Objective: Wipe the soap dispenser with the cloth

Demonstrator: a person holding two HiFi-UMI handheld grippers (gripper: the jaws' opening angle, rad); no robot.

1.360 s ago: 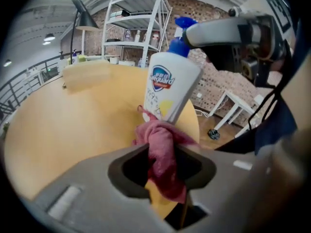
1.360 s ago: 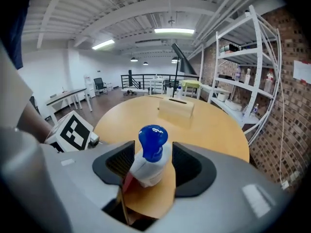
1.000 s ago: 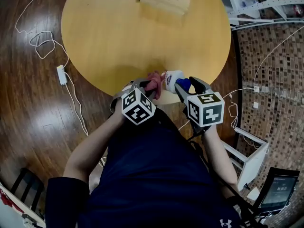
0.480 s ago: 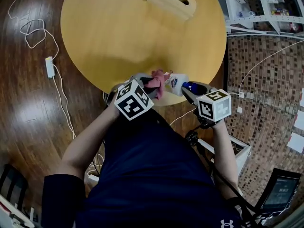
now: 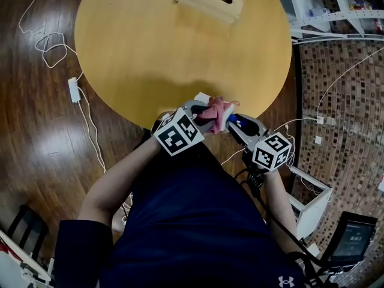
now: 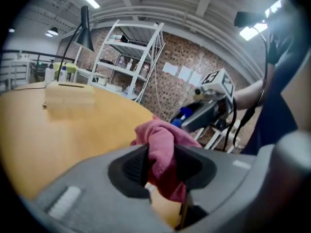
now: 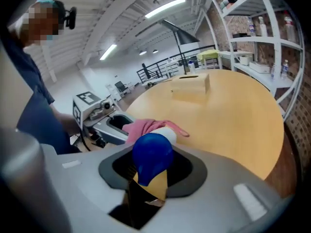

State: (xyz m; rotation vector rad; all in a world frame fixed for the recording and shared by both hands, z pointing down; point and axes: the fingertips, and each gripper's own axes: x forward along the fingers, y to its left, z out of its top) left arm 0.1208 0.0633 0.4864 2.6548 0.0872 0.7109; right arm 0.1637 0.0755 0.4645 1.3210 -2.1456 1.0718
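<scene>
Cloth [image 6: 163, 147] pinched in left claw [image 6: 160, 168], draped over soap dispenser [image 7: 168, 130], its blue top [image 7: 151, 152] clamped in just-closed right claw [image 7: 148, 174]

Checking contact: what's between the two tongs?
Head view: crumpled pink cloth in the left tongs, against the white soap dispenser; the right tongs have just been closing on its blue cap.

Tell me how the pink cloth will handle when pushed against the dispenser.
Likely floppy: the pink cloth bunches and droops where the left tongs pinch it. Probably light, and should mould around the soap dispenser.
</scene>
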